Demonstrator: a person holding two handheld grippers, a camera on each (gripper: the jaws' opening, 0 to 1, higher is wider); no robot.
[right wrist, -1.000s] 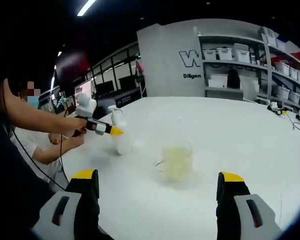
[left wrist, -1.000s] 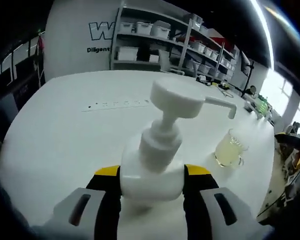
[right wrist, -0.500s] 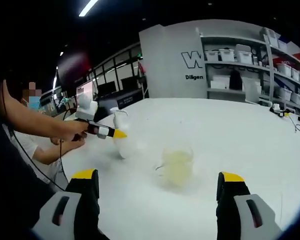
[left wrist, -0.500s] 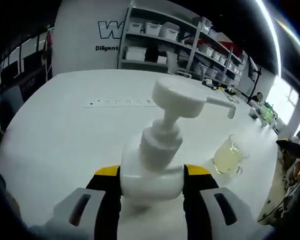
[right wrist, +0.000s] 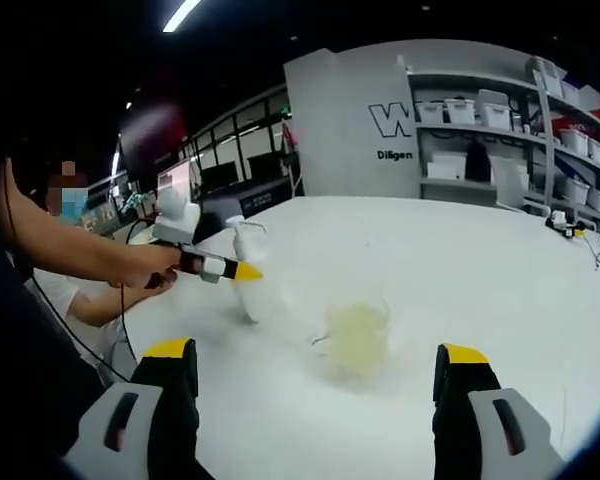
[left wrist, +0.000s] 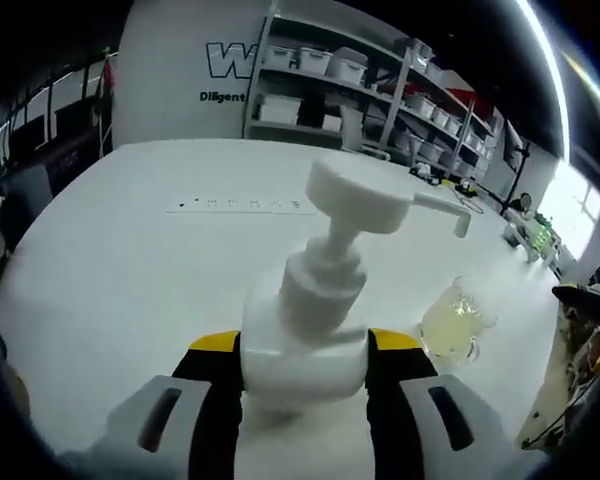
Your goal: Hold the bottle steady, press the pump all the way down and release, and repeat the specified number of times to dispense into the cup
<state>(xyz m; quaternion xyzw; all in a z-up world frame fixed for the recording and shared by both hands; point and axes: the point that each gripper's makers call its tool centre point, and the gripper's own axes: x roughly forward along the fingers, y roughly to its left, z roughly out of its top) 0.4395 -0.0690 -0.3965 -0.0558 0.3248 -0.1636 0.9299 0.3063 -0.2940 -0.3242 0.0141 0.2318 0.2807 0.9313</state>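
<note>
A white pump bottle (left wrist: 305,340) stands on the white table (left wrist: 130,270), its pump head (left wrist: 356,196) up and its spout (left wrist: 442,212) pointing right. My left gripper (left wrist: 305,352) is shut on the bottle's body, one yellow-tipped jaw on each side. To the right of the bottle sits a clear glass cup (left wrist: 450,325) holding pale yellow liquid. In the right gripper view the cup (right wrist: 355,335) is at centre, the bottle (right wrist: 248,270) left of it, held by the left gripper (right wrist: 225,269) in a person's hand. My right gripper (right wrist: 315,375) stands open, short of the cup.
Shelving (left wrist: 370,90) with white bins lines the far wall beyond the table. A person's arm (right wrist: 70,245) reaches in from the left in the right gripper view. A cable and small items (right wrist: 580,232) lie at the table's far right. The table edge (left wrist: 540,400) runs close behind the cup.
Both views have shifted slightly with the hands. In the right gripper view the bottle and left gripper sit a little nearer the cup. The pump head stays up and the grip is unchanged.
</note>
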